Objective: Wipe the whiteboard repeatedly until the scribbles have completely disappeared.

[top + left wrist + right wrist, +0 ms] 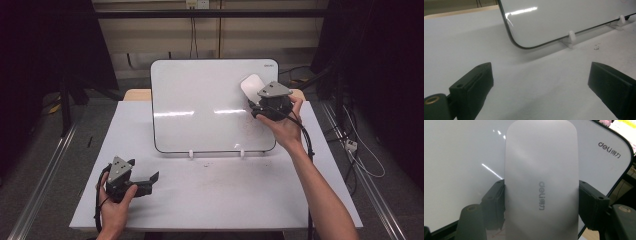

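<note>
A white whiteboard (200, 105) with a dark rim leans on two small white stands at the back of the table. My right gripper (260, 102) is shut on a pale grey whiteboard eraser (251, 85), pressed against the board's upper right part. In the right gripper view the eraser (541, 182) sits between both jaws, with the whiteboard (461, 170) behind it. My left gripper (150, 181) rests low on the table's front left, open with nothing between its jaws. The left gripper view has the gripper (541, 80) facing the whiteboard's lower corner (549, 22).
The white table (215, 195) has faint dark specks in front of the board. A white stand clip (571, 37) holds the board's lower edge. Cables and metal rails run along the floor on both sides.
</note>
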A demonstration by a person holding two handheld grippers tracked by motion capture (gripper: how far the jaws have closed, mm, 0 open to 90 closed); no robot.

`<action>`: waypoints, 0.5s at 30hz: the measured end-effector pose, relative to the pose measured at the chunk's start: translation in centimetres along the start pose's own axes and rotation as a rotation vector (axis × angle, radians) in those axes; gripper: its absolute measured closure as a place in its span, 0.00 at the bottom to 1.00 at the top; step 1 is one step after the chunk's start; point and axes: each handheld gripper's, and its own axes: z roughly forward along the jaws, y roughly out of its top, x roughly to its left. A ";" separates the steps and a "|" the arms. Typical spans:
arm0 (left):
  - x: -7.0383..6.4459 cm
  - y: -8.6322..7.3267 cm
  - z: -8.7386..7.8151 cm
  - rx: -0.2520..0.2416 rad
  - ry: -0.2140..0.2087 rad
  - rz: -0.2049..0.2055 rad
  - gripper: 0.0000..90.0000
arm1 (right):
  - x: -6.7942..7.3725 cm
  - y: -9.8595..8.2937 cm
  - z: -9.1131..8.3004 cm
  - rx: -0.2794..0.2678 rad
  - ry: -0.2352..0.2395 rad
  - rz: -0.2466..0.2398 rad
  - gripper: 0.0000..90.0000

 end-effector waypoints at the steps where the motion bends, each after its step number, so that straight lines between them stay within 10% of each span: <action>1: 0.0 0.0 0.0 -0.001 0.001 0.000 0.07 | -0.1 -0.1 0.2 0.006 -0.005 0.007 0.35; 15: 0.0 0.0 -0.2 -0.003 -0.008 0.011 0.07 | 0.6 -0.4 1.8 0.037 -0.045 -0.038 0.35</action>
